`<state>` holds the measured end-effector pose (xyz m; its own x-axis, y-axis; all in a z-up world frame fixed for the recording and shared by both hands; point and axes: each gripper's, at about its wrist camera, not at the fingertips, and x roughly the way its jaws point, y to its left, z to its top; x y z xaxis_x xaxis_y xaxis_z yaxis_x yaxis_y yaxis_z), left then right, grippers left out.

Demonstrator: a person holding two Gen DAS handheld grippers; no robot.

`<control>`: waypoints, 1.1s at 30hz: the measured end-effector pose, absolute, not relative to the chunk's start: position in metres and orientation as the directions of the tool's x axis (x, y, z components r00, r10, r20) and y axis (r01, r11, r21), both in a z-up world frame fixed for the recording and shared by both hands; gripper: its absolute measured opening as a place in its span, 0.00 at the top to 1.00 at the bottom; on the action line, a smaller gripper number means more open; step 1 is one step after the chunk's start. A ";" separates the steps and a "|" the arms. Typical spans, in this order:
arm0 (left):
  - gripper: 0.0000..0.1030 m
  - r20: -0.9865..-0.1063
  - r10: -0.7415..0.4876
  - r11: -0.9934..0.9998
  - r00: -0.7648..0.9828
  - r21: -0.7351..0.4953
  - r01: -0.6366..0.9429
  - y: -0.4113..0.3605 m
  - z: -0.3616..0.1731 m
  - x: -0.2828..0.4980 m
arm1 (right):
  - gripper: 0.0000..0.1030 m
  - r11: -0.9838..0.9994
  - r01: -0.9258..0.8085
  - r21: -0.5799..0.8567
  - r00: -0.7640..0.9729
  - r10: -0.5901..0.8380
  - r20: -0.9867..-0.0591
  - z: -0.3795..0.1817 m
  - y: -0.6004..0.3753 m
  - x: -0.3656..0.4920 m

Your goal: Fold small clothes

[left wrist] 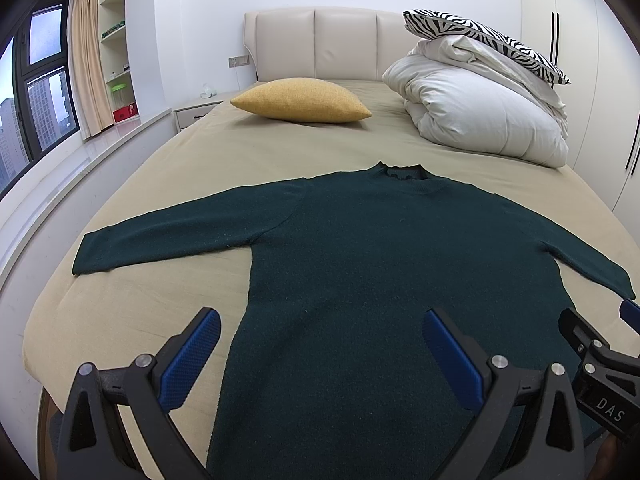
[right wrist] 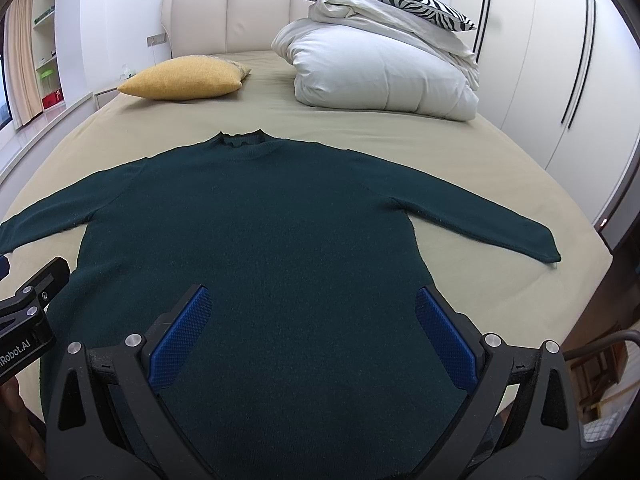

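Hovering wide and empty, my left claw (left wrist: 320,356) and right claw (right wrist: 312,328) face the sweater (left wrist: 380,260) lying flat on the bed (left wrist: 180,152), collar away, hem nearest, sleeves spread sideways.

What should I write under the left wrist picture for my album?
Open left gripper hovers over a dark green sweater spread flat on the bed.

White letters "DAS" stand on the black body of the right gripper (left wrist: 600,344); the cut-off lettering "Robot.AI" runs along the black body of the left gripper (right wrist: 24,320).
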<state>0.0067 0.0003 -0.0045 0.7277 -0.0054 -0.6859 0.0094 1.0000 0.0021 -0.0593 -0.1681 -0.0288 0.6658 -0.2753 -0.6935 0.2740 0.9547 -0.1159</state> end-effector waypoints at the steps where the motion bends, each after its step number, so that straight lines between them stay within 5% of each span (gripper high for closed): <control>1: 0.00 -0.686 -0.006 1.000 0.728 0.002 0.010 0.000 -0.004 0.007 | 0.00 0.955 0.274 -0.117 0.665 -0.276 -0.694 -0.029 -0.168 -0.059; 33: 0.00 -0.694 -0.048 0.999 0.718 -0.040 0.028 -0.001 -0.011 -0.001 | 0.00 0.957 0.267 -0.115 0.651 -0.267 -0.710 -0.045 -0.162 -0.059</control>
